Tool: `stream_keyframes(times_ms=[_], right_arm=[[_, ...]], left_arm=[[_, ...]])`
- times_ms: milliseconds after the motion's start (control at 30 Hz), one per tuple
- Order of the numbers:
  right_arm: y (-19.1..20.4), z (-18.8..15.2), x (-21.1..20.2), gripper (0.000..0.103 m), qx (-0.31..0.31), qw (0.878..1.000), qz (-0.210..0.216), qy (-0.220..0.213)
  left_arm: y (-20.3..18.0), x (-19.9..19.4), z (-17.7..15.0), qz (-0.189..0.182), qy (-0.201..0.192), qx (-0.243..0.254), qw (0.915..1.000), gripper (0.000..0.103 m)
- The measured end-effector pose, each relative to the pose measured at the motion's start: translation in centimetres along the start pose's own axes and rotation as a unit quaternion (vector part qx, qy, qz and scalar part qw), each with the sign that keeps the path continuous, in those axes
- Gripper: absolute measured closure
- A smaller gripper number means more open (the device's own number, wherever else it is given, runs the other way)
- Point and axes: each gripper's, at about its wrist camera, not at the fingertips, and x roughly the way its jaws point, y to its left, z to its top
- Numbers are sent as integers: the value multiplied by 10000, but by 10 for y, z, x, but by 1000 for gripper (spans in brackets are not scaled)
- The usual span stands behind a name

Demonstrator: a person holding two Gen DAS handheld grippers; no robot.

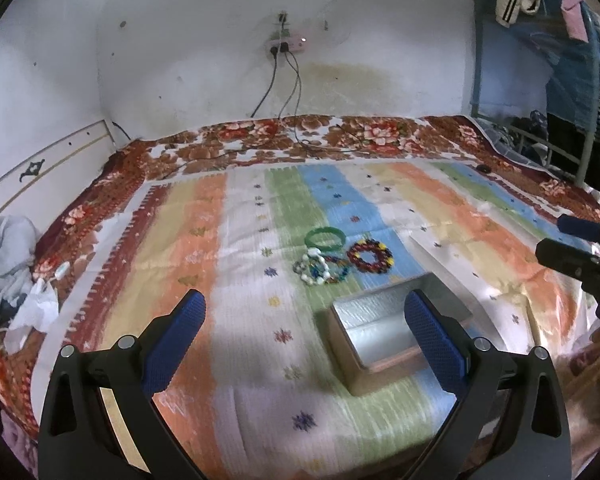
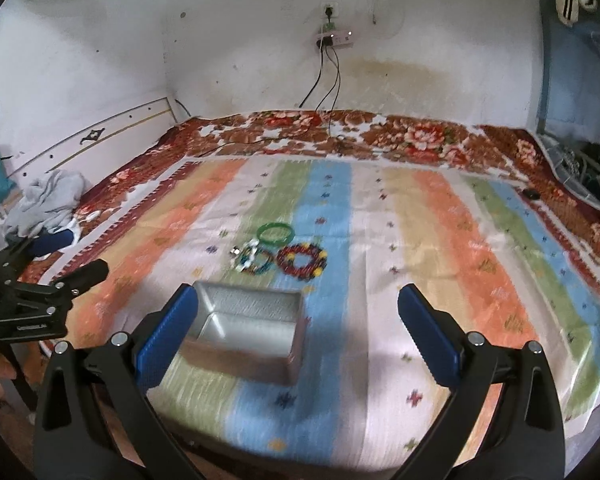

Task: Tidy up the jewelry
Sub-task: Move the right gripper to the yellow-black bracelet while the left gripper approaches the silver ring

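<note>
A silver open box (image 1: pixel 384 334) (image 2: pixel 246 334) sits on the striped bedsheet near the front edge. Beyond it lie a green bangle (image 1: pixel 325 237) (image 2: pixel 276 233), a red and yellow beaded bracelet (image 1: pixel 370 256) (image 2: pixel 302 261), and a cluster of white and blue-green beaded bracelets (image 1: pixel 320 268) (image 2: pixel 254 260). My left gripper (image 1: pixel 306 308) is open and empty above the sheet, its right finger over the box. My right gripper (image 2: pixel 298 302) is open and empty, its left finger over the box's left edge. Each gripper shows at the other view's side: the right one (image 1: pixel 584 248), the left one (image 2: pixel 52 272).
The striped sheet (image 1: pixel 240 260) lies over a floral blanket (image 1: pixel 300 140) on a bed against a white wall. Grey clothes (image 1: pixel 4 264) (image 2: pixel 48 200) lie at the left. Cables (image 1: pixel 296 92) hang from a wall socket onto the bed. A metal rack with clothes (image 1: pixel 548 60) stands at the right.
</note>
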Motion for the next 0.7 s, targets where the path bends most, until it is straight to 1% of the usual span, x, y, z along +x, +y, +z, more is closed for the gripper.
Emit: stream_keyframes(times_ms=[100, 167, 267, 367, 433, 567, 700], right_arm=[[-4, 13, 22, 5, -68, 9999, -78, 50], [-9, 17, 40, 5, -17, 9998, -70, 181], [-17, 18, 63, 5, 55, 9992, -118, 380], [-30, 22, 85, 5, 323, 9977, 9, 589], [-35, 27, 95, 5, 411, 9971, 30, 636], [-41, 32, 110, 5, 510, 9957, 82, 771], [-46, 32, 132, 5, 604, 9922, 162, 1083]], left_arm=[[12, 19, 10, -23, 164, -203, 9997, 5], [18, 29, 14, -29, 258, -318, 9992, 5], [25, 47, 20, -133, 411, -437, 9981, 5], [28, 67, 25, -162, 563, -467, 9972, 5], [30, 80, 30, -249, 662, -497, 9963, 5], [36, 107, 36, -166, 866, -676, 9938, 5], [38, 132, 35, -161, 1126, -653, 9914, 5]])
